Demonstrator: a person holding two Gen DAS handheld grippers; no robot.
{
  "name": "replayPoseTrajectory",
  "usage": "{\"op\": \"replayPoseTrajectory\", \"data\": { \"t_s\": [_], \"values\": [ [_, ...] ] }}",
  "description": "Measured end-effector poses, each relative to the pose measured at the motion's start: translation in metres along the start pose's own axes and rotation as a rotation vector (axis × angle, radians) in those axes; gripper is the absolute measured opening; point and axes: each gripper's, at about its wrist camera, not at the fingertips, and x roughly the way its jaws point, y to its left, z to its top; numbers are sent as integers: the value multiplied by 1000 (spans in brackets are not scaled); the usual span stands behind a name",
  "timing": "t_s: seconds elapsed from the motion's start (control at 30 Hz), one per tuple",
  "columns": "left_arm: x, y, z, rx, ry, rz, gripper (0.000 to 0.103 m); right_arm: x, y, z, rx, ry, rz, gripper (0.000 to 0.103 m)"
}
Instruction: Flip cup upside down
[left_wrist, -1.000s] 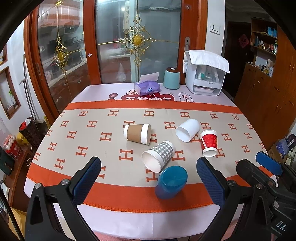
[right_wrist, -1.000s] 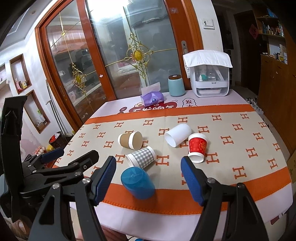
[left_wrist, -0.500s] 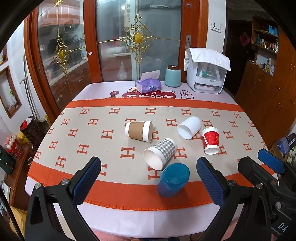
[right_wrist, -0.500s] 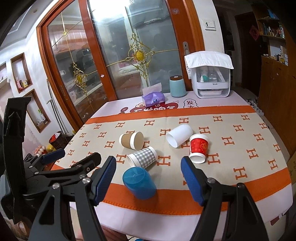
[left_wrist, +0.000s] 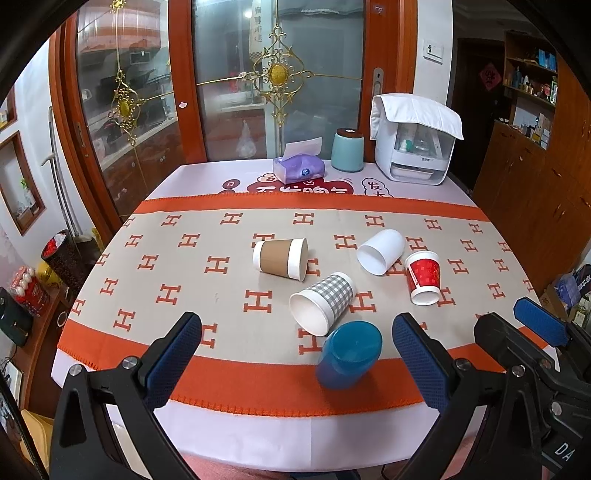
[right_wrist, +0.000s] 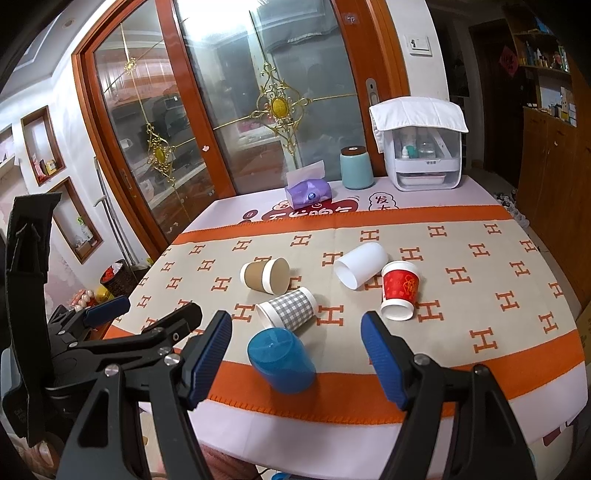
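Note:
Several cups lie on their sides on the table: a blue plastic cup (left_wrist: 349, 354) (right_wrist: 281, 360) nearest the front, a grey checked paper cup (left_wrist: 323, 308) (right_wrist: 286, 308), a brown paper cup (left_wrist: 280, 257) (right_wrist: 265, 275), a white cup (left_wrist: 380, 251) (right_wrist: 360, 264) and a red cup (left_wrist: 424, 276) (right_wrist: 399, 290). My left gripper (left_wrist: 297, 360) is open and empty, short of the blue cup. My right gripper (right_wrist: 295, 363) is open and empty, its jaws standing either side of the blue cup without touching it.
The table has an orange and beige cloth (left_wrist: 184, 258). At the back stand a purple tissue box (left_wrist: 299, 170), a teal canister (left_wrist: 347, 149) and a white appliance (left_wrist: 415, 144). The right gripper shows at the right of the left wrist view (left_wrist: 535, 325).
Both grippers have drawn back and risen slightly, so the cups sit a little farther off. No cup has moved.

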Motion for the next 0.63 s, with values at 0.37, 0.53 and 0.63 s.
{"op": "replayPoseTrajectory", "data": {
  "t_s": [0.37,0.53,0.63],
  "values": [
    [-1,2,-1,0,-6,7,102,2,0,-2,0,3,0,73],
    [-1,2,-1,-2,-1,6,102,4,1,-5,3,10,5,73],
    [-1,2,-2,-3,-1,6,102,5,1,-7,6,14,9,73]
  ]
}}
